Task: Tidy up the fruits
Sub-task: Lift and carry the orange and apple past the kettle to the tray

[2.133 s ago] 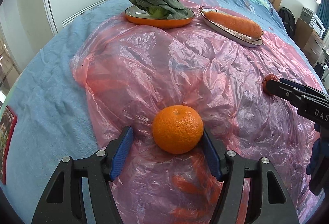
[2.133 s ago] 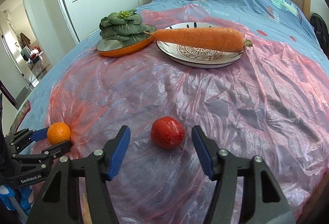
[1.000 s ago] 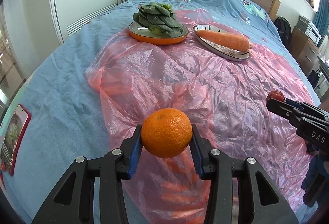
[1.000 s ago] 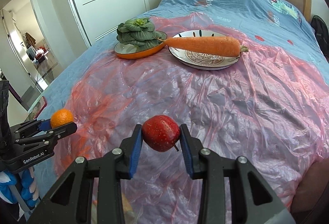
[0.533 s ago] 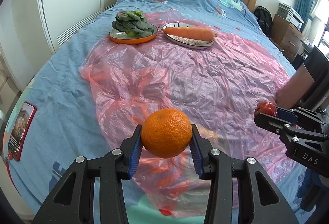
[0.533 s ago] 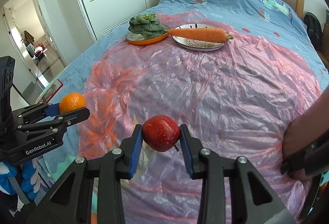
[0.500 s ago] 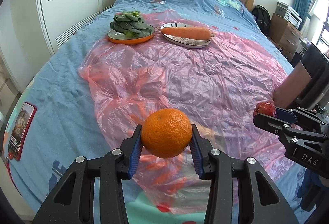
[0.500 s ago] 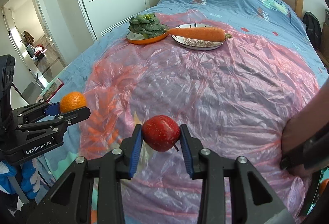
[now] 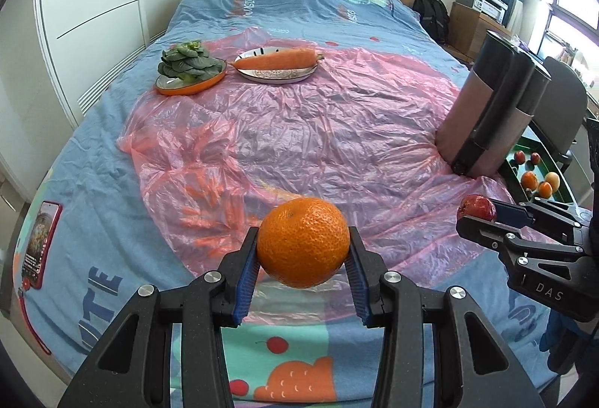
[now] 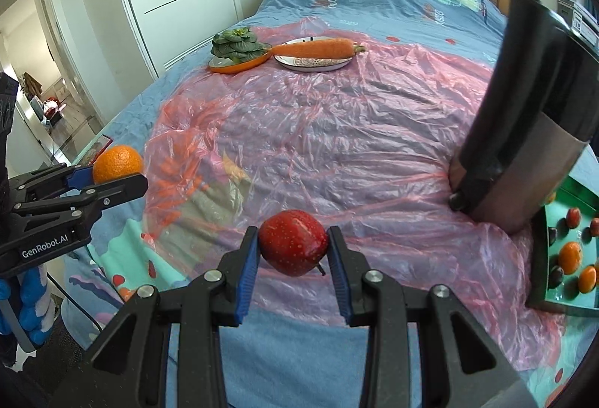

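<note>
My left gripper [image 9: 303, 250] is shut on an orange [image 9: 303, 242] and holds it in the air over the near end of the bed. My right gripper [image 10: 294, 248] is shut on a red apple [image 10: 293, 247], also held in the air. Each shows in the other's view: the apple [image 9: 476, 207] at the right, the orange [image 10: 116, 163] at the left. A green tray [image 10: 558, 202] with several small fruits sits low at the far right, beside the bed; it also shows in the left wrist view [image 9: 539, 149].
A pink plastic sheet [image 9: 318, 130] covers the blue bed. At its far end stand an orange dish of leafy greens [image 9: 189, 70] and a plate with a carrot [image 9: 279, 65]. A dark chair back [image 10: 524, 115] stands at the right. A phone [image 9: 39, 245] lies at the bed's left edge.
Both grippers shut on their fruits, lifted them off the sheet and pulled back from the bed. The view has swung right, so the chair and green tray now show.
</note>
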Demonstrator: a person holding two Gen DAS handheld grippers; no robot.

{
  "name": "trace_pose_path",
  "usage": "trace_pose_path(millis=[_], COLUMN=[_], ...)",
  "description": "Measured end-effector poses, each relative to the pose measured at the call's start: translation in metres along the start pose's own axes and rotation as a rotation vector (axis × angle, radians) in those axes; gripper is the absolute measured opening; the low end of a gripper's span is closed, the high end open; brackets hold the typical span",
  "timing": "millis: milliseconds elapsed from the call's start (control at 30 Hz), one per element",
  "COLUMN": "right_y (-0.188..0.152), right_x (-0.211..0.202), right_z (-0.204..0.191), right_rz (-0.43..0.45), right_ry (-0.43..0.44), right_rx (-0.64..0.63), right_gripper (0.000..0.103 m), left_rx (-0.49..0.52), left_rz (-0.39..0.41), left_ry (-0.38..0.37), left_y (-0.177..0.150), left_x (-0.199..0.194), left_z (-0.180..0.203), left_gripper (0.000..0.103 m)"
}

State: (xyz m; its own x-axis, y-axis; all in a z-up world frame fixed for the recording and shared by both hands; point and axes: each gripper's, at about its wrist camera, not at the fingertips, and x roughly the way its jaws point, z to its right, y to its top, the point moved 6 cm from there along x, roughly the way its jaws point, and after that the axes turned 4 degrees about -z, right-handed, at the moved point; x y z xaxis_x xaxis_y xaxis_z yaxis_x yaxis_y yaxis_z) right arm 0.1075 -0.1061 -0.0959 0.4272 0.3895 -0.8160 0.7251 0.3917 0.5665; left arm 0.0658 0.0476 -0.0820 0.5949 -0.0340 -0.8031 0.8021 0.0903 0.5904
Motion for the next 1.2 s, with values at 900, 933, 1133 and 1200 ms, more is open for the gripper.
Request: trace_pose_path(millis=[900, 933, 1133, 1200], right_y=[-0.129, -0.132, -0.143, -0.144], right_x=[-0.105, -0.107, -0.121, -0.126], right_z=[0.164, 0.169, 0.206, 0.221], right_rz=[0.104, 0.107, 0.132, 0.142], right_ry=[-0.166, -0.171, -0.205, -0.218], right_rx=[0.325, 0.335, 0.392, 0.407], right_gripper=[0.032, 0.032, 0.033, 0.032], left_rx=[0.270, 0.280, 0.355, 0.382], left_rz=[-0.067, -0.072, -0.095, -0.100], left_ry=[-0.130, -0.136, -0.161, -0.172], left_y=[-0.031, -0.032, -0.033, -0.032], left_x=[-0.025, -0.024, -0.017, -0.015], left_z=[0.162, 0.169, 0.210, 0.226], left_gripper=[0.038, 0.038, 0.038, 0.038])
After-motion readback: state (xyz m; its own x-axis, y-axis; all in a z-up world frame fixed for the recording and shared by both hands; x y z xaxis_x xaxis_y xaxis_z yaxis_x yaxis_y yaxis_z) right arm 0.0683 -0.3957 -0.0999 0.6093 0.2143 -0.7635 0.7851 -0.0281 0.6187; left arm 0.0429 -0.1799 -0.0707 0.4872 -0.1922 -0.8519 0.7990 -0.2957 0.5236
